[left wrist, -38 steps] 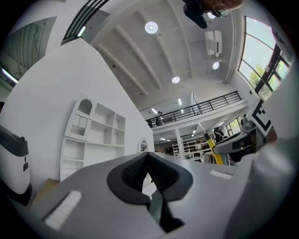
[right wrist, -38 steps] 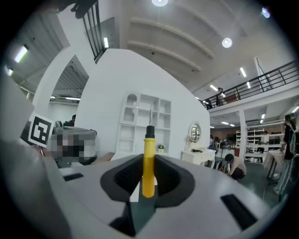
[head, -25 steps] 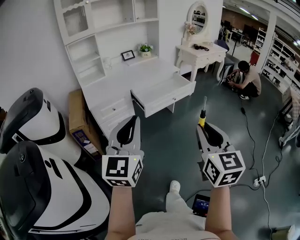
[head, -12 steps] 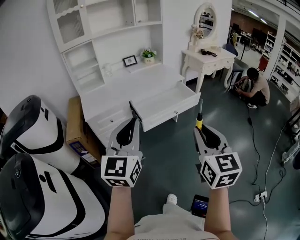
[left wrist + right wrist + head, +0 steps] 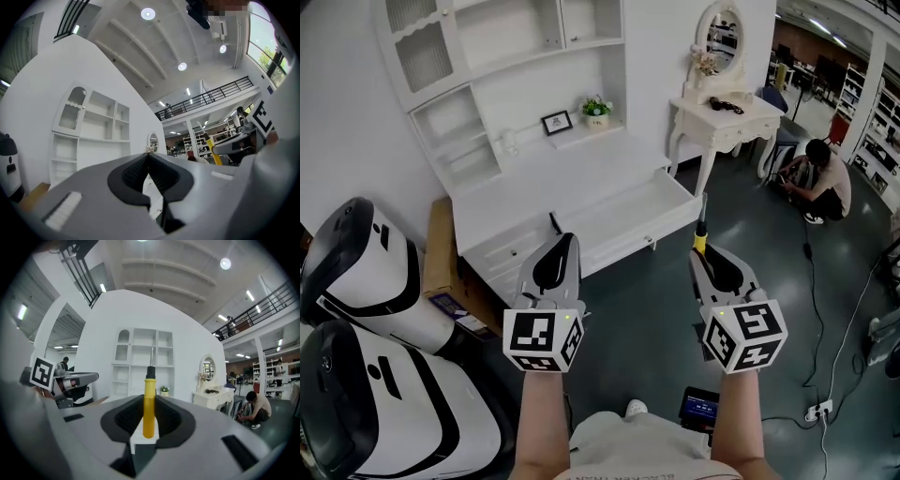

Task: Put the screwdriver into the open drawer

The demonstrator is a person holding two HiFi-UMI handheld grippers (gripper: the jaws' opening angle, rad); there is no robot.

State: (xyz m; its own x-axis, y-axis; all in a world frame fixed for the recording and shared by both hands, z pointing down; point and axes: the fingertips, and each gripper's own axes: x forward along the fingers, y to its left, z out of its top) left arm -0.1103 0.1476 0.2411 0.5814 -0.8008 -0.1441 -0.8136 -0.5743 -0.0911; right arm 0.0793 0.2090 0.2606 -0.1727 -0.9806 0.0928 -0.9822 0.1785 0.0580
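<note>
The screwdriver [image 5: 702, 238] has a yellow handle and a thin metal shaft that points forward. My right gripper [image 5: 701, 251] is shut on its handle; the right gripper view shows the handle [image 5: 149, 408] upright between the dark pads. The open white drawer [image 5: 630, 217] juts out of the white desk [image 5: 525, 192], just ahead and between the two grippers. My left gripper [image 5: 565, 238] is held level beside the right one. Its jaws [image 5: 148, 157] meet at the tip with nothing in them, and it points at the desk's left part.
Two white and black machines [image 5: 366, 281] stand at the left, with a cardboard box [image 5: 441, 246] by the desk. A white dressing table with a mirror [image 5: 724, 111] is at the back right. A person crouches [image 5: 825, 178] beyond it. Cables and a power strip [image 5: 817, 409] lie on the dark floor.
Both grippers have travelled forward together toward the desk, so the open drawer now sits closer in front of them. The screwdriver stays gripped in the right gripper.
</note>
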